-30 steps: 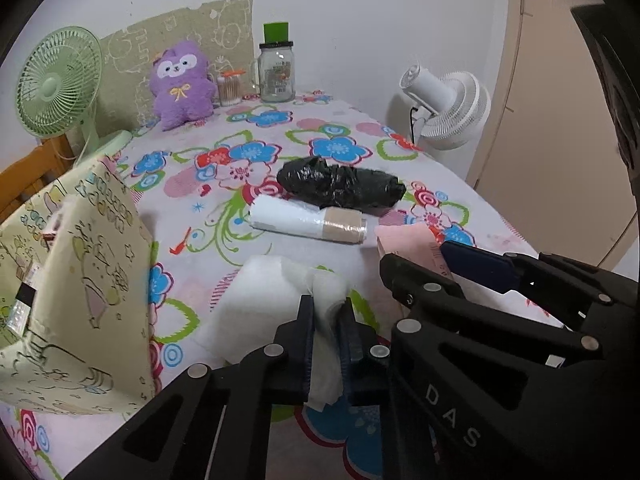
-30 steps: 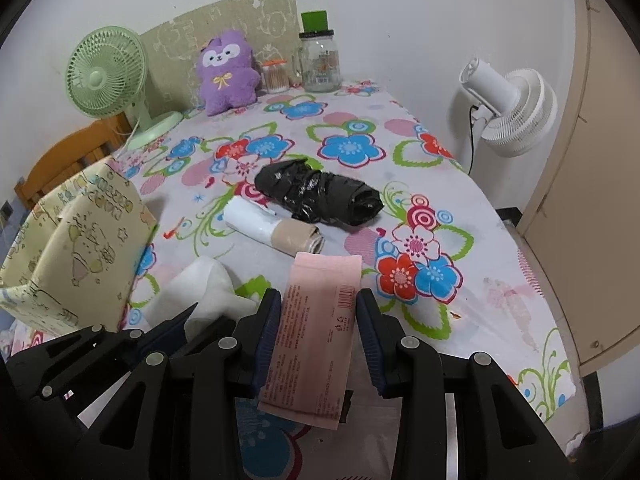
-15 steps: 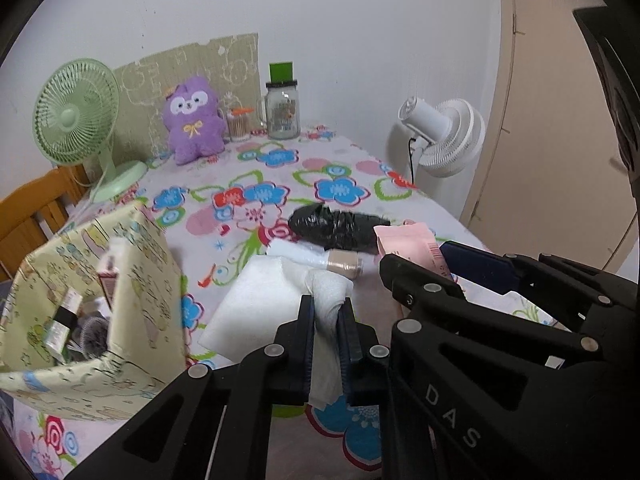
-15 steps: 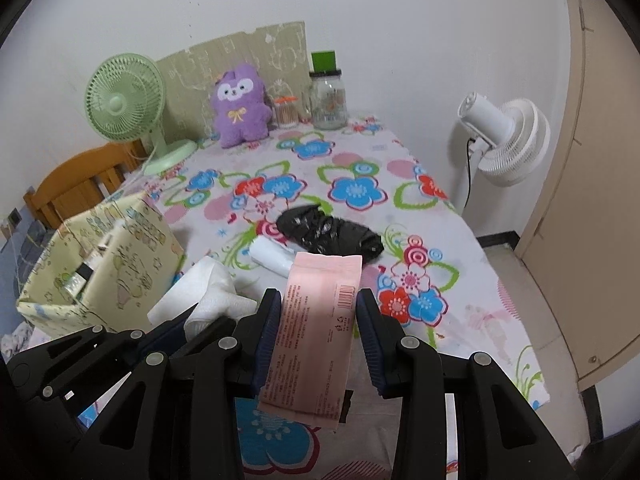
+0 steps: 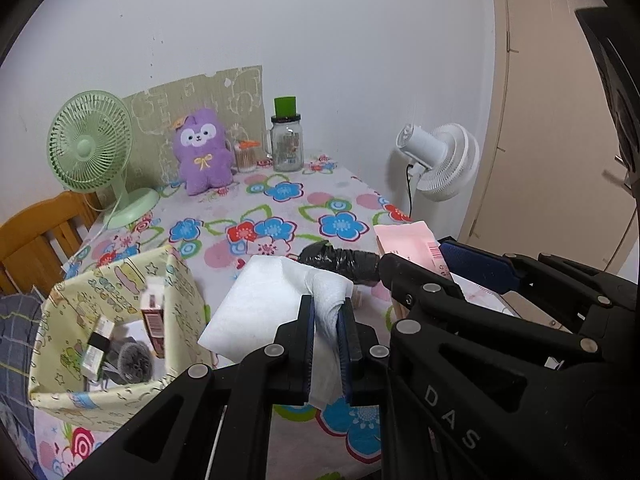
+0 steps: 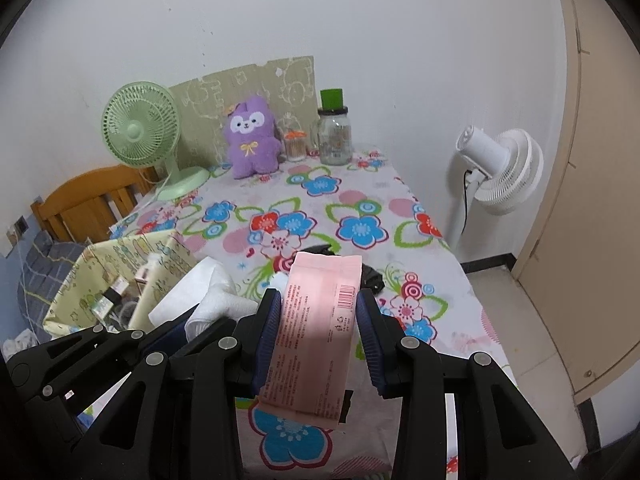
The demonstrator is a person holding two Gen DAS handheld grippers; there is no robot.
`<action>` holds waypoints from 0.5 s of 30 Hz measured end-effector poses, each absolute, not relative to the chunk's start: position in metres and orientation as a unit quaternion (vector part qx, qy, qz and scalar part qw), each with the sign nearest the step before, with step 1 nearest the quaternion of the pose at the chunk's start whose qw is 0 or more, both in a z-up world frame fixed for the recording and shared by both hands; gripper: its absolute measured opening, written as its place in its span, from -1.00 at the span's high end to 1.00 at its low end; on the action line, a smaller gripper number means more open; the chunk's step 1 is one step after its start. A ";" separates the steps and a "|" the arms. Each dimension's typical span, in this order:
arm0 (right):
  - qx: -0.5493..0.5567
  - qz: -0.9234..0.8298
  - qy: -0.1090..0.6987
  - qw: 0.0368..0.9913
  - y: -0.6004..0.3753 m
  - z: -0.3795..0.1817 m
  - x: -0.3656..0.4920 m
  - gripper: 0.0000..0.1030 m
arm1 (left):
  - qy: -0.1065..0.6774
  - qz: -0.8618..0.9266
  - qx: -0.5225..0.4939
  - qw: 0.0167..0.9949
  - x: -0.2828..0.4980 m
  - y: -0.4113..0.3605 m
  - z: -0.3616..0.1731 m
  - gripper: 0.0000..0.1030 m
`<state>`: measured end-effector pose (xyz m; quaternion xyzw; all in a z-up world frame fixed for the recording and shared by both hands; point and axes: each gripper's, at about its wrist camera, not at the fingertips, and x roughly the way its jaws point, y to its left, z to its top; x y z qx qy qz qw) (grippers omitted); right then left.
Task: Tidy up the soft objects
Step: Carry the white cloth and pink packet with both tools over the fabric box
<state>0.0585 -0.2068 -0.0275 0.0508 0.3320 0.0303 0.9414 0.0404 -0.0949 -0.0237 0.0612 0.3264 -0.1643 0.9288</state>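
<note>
The left gripper point(image 5: 327, 312) pinches a white cloth point(image 5: 256, 304), its two blue pads pressed tight on a bunched fold while the rest of the sheet fans out toward ten o'clock, clear of the table point(image 5: 280, 208). The right gripper point(image 6: 318, 308) clamps a pink packet point(image 6: 316, 320) across its width; the packet stands nearly upright between the pads, barcode at its right edge, its lower end hanging below the jaws. In the left view this gripper sits just beside the left one at three o'clock, with the packet's top poking out past it.

Under both held things, on the flowered tablecloth, lies a black plastic bundle point(image 5: 340, 262), mostly hidden behind the cloth and packet. At eight o'clock from the left gripper stands an open yellow-green fabric box point(image 5: 112, 320) with small cartons and a metal scouring ball inside.

At the far end of the table, by the wall, a purple plush toy point(image 6: 252, 136) sits upright at twelve o'clock, a green desk fan point(image 6: 140, 128) to its left, a glass jar point(image 6: 335, 136) with a green cap to its right, and a small container of sticks between toy and jar. A white fan point(image 6: 500, 168) stands on the floor at two o'clock, off the table's right edge. A wooden chair back point(image 6: 92, 200) shows at nine o'clock.
</note>
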 end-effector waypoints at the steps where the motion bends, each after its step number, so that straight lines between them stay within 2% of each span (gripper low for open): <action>1: 0.050 0.030 0.331 0.942 -0.205 -0.025 0.058 0.18 | 0.325 -0.164 0.061 0.929 0.040 -0.094 -0.021 0.83; 15: 0.035 0.039 0.320 0.946 -0.179 -0.001 0.067 0.18 | 0.316 -0.158 0.054 0.934 0.045 -0.071 0.000 0.83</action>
